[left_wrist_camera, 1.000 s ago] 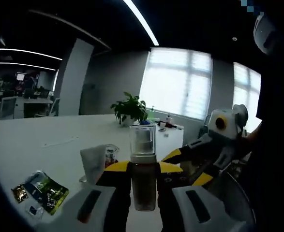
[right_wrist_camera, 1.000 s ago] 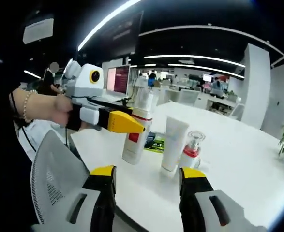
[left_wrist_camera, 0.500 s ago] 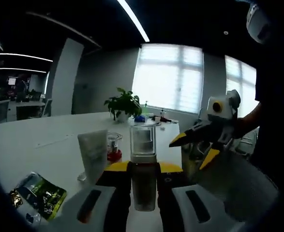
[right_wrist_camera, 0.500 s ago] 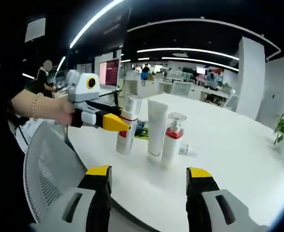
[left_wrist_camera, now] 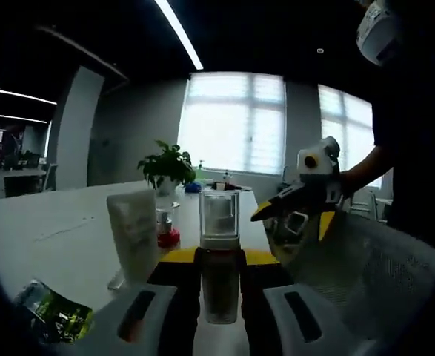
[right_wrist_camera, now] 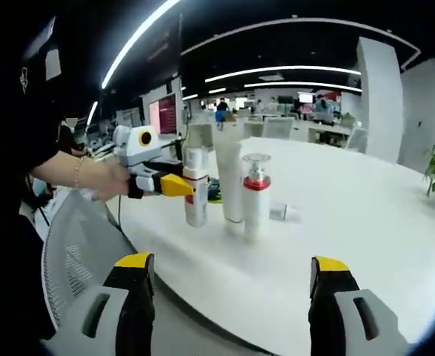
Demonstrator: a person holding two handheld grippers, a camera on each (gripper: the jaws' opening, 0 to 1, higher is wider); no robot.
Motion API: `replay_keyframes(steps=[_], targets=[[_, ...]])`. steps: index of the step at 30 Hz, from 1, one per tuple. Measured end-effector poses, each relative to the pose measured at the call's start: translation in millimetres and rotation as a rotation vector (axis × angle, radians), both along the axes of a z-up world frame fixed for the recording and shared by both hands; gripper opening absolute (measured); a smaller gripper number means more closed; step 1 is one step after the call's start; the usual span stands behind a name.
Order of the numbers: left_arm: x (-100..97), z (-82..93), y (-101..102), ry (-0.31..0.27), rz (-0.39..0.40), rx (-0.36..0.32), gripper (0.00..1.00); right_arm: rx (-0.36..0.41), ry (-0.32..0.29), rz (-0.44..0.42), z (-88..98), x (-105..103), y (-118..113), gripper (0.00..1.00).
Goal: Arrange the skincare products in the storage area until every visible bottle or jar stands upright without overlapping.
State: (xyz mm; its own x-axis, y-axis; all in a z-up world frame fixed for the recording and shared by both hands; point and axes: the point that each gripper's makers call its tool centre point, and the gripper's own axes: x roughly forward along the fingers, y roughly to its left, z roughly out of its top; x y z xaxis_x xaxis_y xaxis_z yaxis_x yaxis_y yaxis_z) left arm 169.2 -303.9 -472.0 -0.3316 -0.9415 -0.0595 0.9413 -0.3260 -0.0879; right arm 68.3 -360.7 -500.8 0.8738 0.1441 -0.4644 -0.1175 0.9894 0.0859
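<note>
Pump bottle (left_wrist_camera: 219, 256) w/ clear cap and dark lower body sits clamped upright between the left gripper (left_wrist_camera: 218, 261)'s yellow-tipped jaws, over the near edge of the white table (left_wrist_camera: 69, 245). In the right gripper view the same bottle (right_wrist_camera: 196, 194) shows a white body w/ red band, held by that gripper (right_wrist_camera: 174, 185) beside the other two products. Vs 1 s ago: tube and small bottle, then partly hidden behind the jaws in the left gripper view, now show clear of them; right gripper sits farther from the table.

White tube (right_wrist_camera: 231, 182), matte, stands cap-down just beside the held bottle; small bottle (right_wrist_camera: 256, 194), red collar, clear rounded cap, stands upright next to it. No overlap btwn the three. A small flat pale item (right_wrist_camera: 279, 213) lies near them.

Right gripper (right_wrist_camera: 232, 276): jaws wide apart, holding nothing, off the table edge. Glossy green packet (left_wrist_camera: 54, 315) lies flat at left. Mesh chair back (right_wrist_camera: 72, 245), grey, below the table edge. Potted plant (left_wrist_camera: 167, 163) far back.
</note>
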Motion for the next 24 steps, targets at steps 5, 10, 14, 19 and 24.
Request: replay_keyframes(steps=[5,10,14,19,24], targets=[[-2.8,-9.0,-2.3,-0.031,-0.020,0.002,0.14,0.004,-0.001,-0.030,-2.3,1.6,0.2,0.89],[-0.7,-19.9,-5.8,-0.011,-0.043,-0.008,0.14,-0.005,0.005,-0.053,-6.6,4.4,1.5,0.88],[3.1,-29.5,-5.5,-0.025,-0.077,0.001,0.14,-0.015,0.017,-0.068,-13.7,4.9,2.8,0.87],[15.2,-35.6,-7.6,-0.045,-0.079,-0.031,0.14,-0.025,0.019,-0.092,-18.2,5.9,-0.1,0.87],[13.9,-33.4,-9.3,-0.043,-0.099,-0.081,0.14,-0.030,0.016,-0.111,-20.7,7.0,-3.0,0.88]])
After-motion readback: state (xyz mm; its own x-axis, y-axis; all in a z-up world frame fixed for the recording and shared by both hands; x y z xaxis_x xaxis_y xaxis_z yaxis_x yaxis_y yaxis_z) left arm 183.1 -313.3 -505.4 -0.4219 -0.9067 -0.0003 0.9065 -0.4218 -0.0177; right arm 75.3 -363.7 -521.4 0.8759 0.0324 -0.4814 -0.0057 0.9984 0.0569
